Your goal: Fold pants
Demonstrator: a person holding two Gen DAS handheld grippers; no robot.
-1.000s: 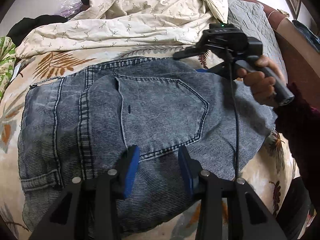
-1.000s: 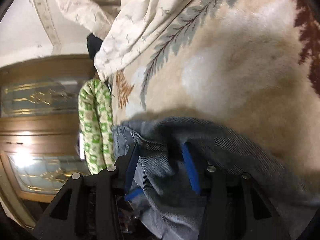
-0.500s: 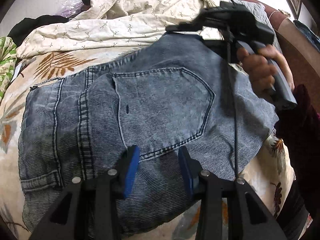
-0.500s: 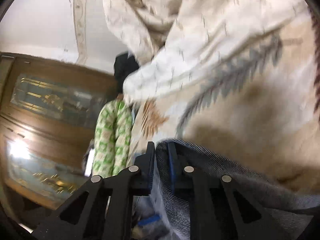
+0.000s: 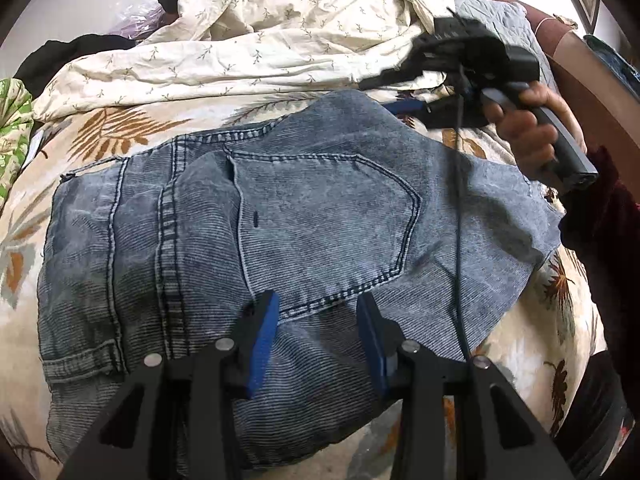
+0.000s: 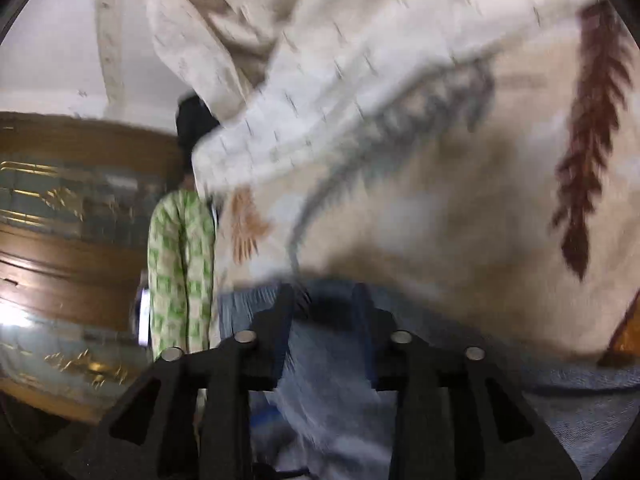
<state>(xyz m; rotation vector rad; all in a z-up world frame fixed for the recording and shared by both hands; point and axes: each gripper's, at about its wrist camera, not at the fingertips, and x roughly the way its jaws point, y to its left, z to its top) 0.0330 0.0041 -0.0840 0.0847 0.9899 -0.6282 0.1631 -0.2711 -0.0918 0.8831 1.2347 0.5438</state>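
Grey-blue jeans (image 5: 320, 208) lie folded on the bed, back pocket up. My left gripper (image 5: 316, 308) stands open low over them, its blue pads (image 5: 262, 332) on either side of the pocket's lower seam. A hand (image 5: 528, 128) holds my right gripper (image 5: 394, 94) just past the jeans' far right corner. In the blurred right wrist view, my right gripper (image 6: 324, 300) has its jaws opening, and the denim (image 6: 328, 360) lies loose between and below the fingers, not pinched.
A crumpled cream sheet (image 5: 260, 48) is heaped behind the jeans on the leaf-print bedspread (image 5: 120, 136). A green patterned cloth (image 5: 12, 128) and a black garment (image 5: 72, 52) lie at far left. A wooden cabinet with glass panels (image 6: 60, 240) stands beyond the bed.
The right gripper clamped the jeans' far edge and pulled it back and up, then spread its jaws and let the denim go. The left gripper kept still.
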